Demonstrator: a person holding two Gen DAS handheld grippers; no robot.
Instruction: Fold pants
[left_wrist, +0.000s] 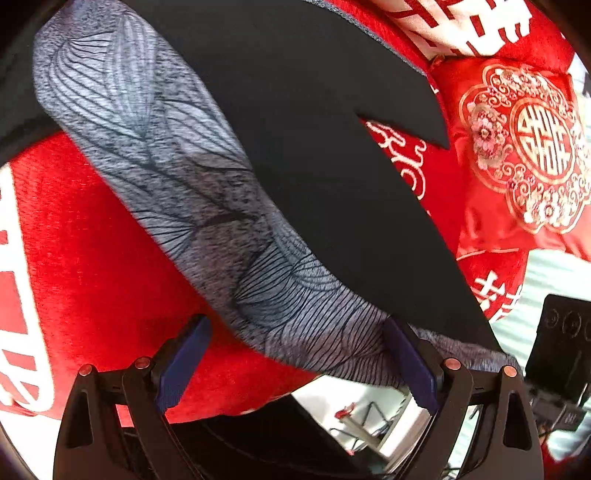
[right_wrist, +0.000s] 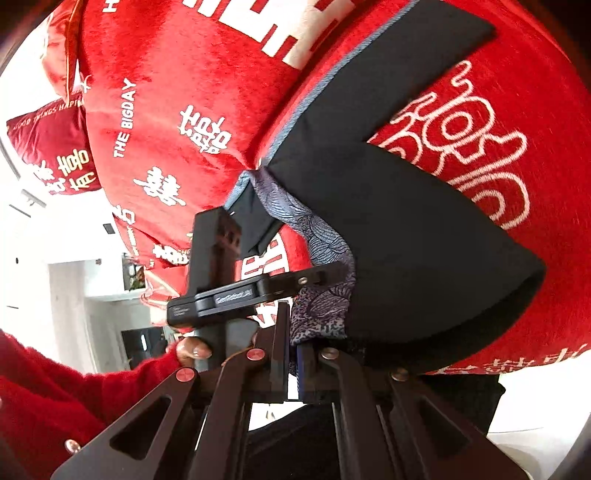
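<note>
Black pants (left_wrist: 314, 147) with a grey line-patterned waistband (left_wrist: 177, 166), spread across the red bedspread (left_wrist: 92, 240), legs forked apart. Right gripper (right_wrist: 291, 354) pressed together on the waistband edge, probably to carry it over for a fold; left gripper (left_wrist: 295, 354) spread wide at the band, gripping nothing. Readable on the bedspread: "THE BIGDAY" (right_wrist: 125, 118), among white Chinese characters.

Both views are bright with even daylight; the pale room below and beside the fingers (left_wrist: 186, 363) is washed out to near white. The black pants (right_wrist: 424, 236) lose all detail, reading as flat dark shapes. Fisheye bending curves everything toward the dark corners. The red blanket (left_wrist: 96, 258) blurs left of the fingers; shadows are soft.
</note>
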